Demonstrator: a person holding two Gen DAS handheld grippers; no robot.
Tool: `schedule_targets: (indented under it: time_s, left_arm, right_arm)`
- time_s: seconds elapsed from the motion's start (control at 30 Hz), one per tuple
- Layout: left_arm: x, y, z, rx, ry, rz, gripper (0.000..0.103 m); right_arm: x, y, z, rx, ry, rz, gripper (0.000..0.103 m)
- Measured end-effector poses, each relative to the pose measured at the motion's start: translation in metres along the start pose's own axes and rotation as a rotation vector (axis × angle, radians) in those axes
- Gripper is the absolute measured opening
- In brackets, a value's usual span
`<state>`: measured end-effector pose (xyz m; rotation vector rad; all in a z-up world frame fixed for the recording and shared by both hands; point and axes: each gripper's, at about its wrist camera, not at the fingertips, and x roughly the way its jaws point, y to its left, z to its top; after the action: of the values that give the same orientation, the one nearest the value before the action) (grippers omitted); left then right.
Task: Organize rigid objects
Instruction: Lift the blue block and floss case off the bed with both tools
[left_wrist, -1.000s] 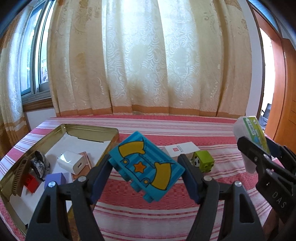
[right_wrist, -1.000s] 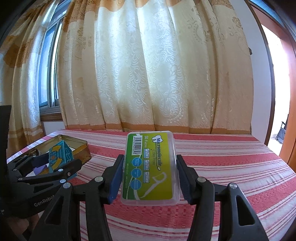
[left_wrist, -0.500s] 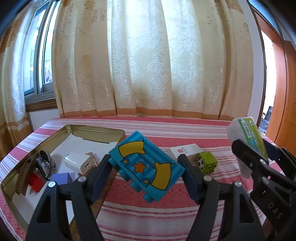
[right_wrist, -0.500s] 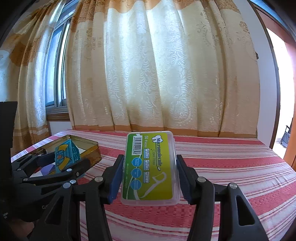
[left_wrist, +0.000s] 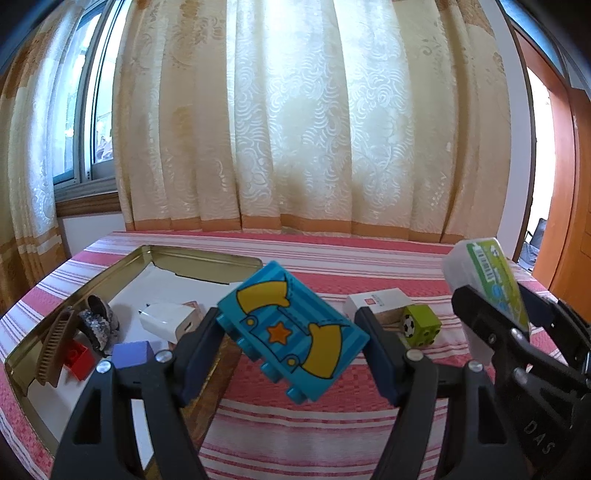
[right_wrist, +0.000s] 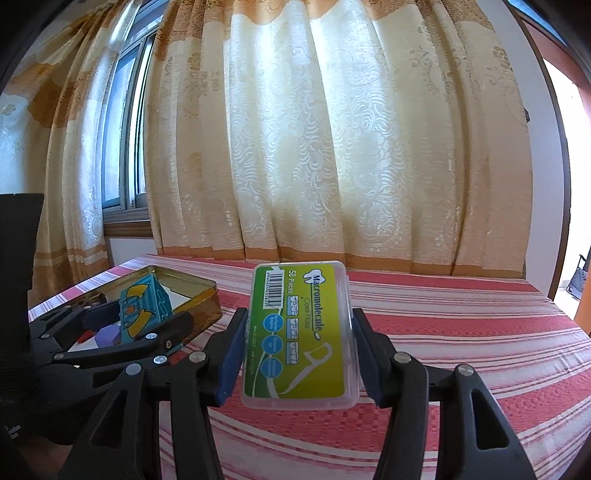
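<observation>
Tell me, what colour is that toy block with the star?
Blue block, yellow shapes, orange star; clearest in the left wrist view.

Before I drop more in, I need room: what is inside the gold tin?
Gold tin: white charger, purple block, red brick, comb, sparkly piece. Left gripper hides its near right corner.

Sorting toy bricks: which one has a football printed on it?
The lime-green brick on the striped cloth beside the white box. The blue one shows a star; the red one is plain.
</observation>
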<state>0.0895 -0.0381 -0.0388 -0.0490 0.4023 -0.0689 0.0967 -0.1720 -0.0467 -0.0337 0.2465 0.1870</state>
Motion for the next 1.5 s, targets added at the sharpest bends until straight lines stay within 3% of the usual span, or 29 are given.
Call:
schedule_targets:
  time_s: [1.5]
  left_arm:
    - [-0.015, 0.028, -0.003, -0.03, -0.051, 0.062, 0.073]
  right_arm:
    - [0.0, 0.022, 0.0, -0.024, -0.011, 0.049, 0.057]
